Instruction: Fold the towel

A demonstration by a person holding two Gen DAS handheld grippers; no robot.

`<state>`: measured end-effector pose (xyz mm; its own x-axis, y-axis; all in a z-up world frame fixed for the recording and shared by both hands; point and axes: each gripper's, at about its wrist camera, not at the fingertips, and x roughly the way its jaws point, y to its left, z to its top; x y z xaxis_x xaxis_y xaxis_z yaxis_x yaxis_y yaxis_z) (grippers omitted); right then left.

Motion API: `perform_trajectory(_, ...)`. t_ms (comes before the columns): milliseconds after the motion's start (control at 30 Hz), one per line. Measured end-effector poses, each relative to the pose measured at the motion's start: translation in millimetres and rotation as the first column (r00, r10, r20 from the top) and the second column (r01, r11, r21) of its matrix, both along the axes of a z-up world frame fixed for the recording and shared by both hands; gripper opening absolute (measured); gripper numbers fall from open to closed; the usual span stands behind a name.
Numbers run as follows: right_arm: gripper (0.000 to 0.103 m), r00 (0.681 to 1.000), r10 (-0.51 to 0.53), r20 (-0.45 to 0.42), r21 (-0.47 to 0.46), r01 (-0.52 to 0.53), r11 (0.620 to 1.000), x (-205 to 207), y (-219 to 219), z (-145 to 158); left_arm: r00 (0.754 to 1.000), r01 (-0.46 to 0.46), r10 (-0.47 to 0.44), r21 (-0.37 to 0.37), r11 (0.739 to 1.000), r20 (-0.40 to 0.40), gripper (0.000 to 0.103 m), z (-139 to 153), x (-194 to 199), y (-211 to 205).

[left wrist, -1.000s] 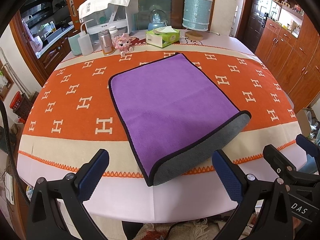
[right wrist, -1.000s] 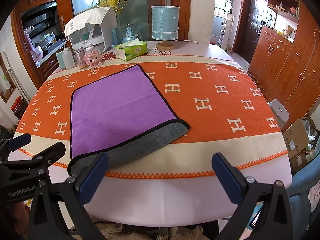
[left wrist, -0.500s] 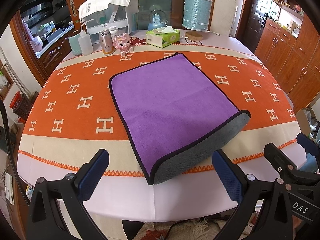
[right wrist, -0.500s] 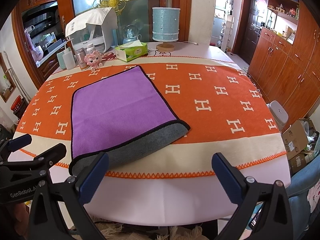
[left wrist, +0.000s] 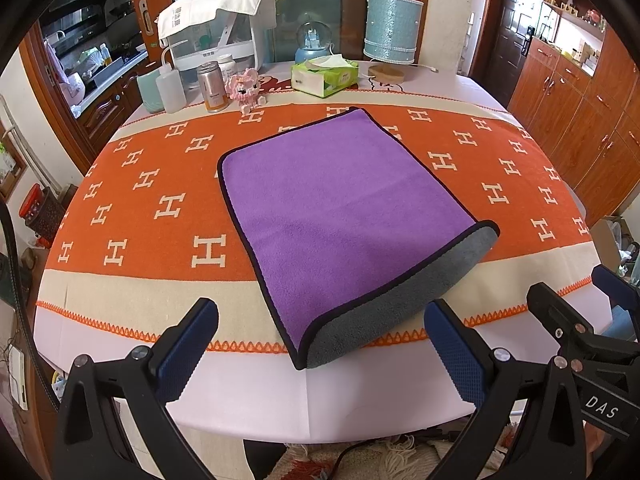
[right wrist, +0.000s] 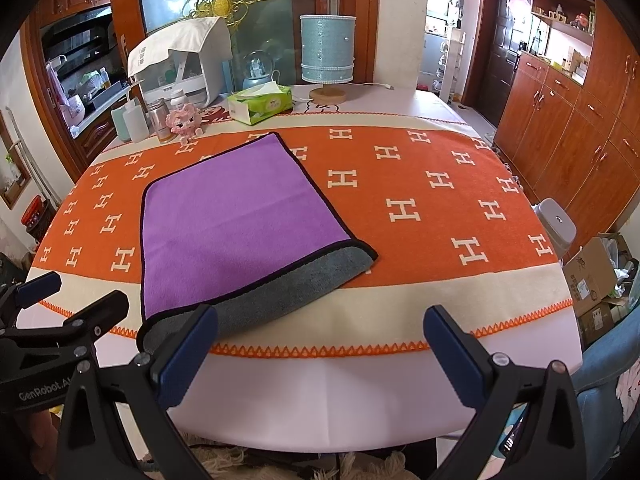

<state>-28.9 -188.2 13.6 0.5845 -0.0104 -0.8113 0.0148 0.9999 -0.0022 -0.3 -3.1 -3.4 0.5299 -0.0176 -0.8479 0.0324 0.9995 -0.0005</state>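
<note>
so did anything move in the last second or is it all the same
Nothing visibly changed. The towel lies as it did, folded once on the tablecloth, and the left gripper and the right gripper remain open near the table edge, touching nothing.

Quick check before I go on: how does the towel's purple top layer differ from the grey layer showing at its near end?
The purple top layer covers most of the towel, while the grey layer shows only as a strip along the near edge. The purple layer lies flat; the grey layer curves round under it like a fold. Both share the dark edging and rest on the orange tablecloth.
</note>
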Motion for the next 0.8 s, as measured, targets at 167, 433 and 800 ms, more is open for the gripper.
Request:
perform_trajectory(167,0.102,1.0,-0.001,-0.002,0.003,0.001,1.0,-0.2,-0.2,-0.8,1.0,0.002,-0.002,0.002,1.0,-0.006,0.102,1.8,-0.7,-2.7)
perform_trajectory(433,0.102,1.0,0.0,0.0,0.002,0.0,1.0,0.1,-0.3,-1.0,1.0,0.002,-0.002,-0.001,1.0,-0.007,0.102,1.7,-1.3,-4.9)
perform_trajectory(800,0.102,1.0,0.005,0.005,-0.001,-0.005,1.0,1.6,-0.5,-1.2,1.0,0.0,0.0,-0.014,1.0,-0.008,0.102,-1.3,-1.5,-3.9)
